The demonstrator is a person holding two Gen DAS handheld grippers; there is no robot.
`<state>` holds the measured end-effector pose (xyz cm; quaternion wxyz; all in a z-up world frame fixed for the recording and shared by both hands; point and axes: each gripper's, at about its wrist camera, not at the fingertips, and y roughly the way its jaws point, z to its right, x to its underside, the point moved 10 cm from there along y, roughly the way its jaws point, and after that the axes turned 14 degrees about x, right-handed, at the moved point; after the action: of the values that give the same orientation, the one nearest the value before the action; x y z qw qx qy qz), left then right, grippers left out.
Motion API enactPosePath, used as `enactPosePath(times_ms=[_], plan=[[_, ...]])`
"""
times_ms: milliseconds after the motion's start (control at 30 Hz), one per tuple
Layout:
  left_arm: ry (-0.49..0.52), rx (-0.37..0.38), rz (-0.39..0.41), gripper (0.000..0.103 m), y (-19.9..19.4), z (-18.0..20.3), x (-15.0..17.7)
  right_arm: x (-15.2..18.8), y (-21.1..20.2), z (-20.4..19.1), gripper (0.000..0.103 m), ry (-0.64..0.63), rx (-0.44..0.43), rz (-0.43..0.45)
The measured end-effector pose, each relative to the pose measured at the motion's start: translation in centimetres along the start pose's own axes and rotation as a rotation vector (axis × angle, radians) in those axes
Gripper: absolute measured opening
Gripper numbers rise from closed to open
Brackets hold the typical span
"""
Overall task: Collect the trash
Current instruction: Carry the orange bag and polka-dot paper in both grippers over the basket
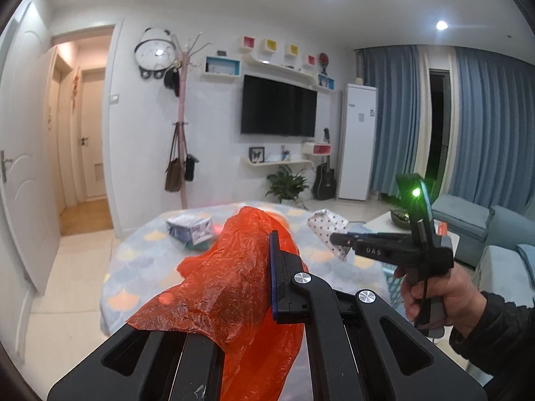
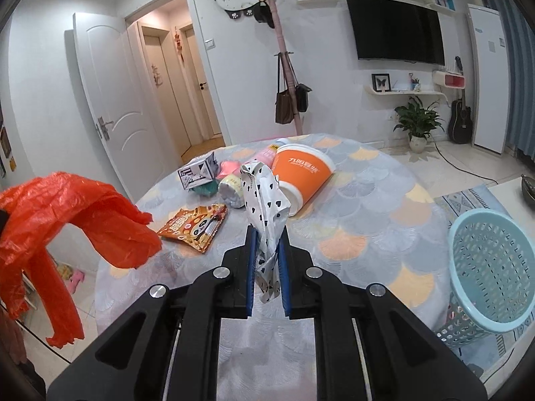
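Observation:
My left gripper (image 1: 269, 250) is shut on a crumpled orange plastic bag (image 1: 230, 287); the bag drapes over and hides its left finger. In the right wrist view the same orange bag (image 2: 83, 214) hangs in the air at the left of the round table (image 2: 367, 200). My right gripper (image 2: 267, 234) is shut on a white wrapper with black hearts (image 2: 264, 193), held above the table. The left wrist view shows this right gripper (image 1: 336, 239) to the right of the bag, pinching the wrapper (image 1: 326, 227), with a person's hand (image 1: 434, 297) on its handle.
On the scale-patterned tablecloth lie an orange paper cup (image 2: 301, 173) on its side, a snack packet (image 2: 194, 227), a small printed box (image 2: 197, 173) and a pale roll (image 2: 230, 190). A light blue perforated basket (image 2: 491, 274) stands at the table's right edge.

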<state>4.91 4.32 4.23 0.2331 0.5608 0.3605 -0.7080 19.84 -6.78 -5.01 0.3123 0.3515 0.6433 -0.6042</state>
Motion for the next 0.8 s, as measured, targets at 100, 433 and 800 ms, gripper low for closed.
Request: enactPosePath(times_ms=[100,433,800], plan=[[0.013,0.023,0.006,0.002,0.7,0.7,-0.8,-0.2,-0.4,1.0,0.010,0.021,0.004,0.011],[0.060,0.146,0.009,0.002,6.3,3.7,-3.8,-0.2,-1.1,7.3,0.010,0.115,0.052,0.038],[0.165,0.319,-0.063,0.002,16.0,10.9,-5.5,0.8,-1.5,19.4,0.010,0.302,0.162,0.071]])
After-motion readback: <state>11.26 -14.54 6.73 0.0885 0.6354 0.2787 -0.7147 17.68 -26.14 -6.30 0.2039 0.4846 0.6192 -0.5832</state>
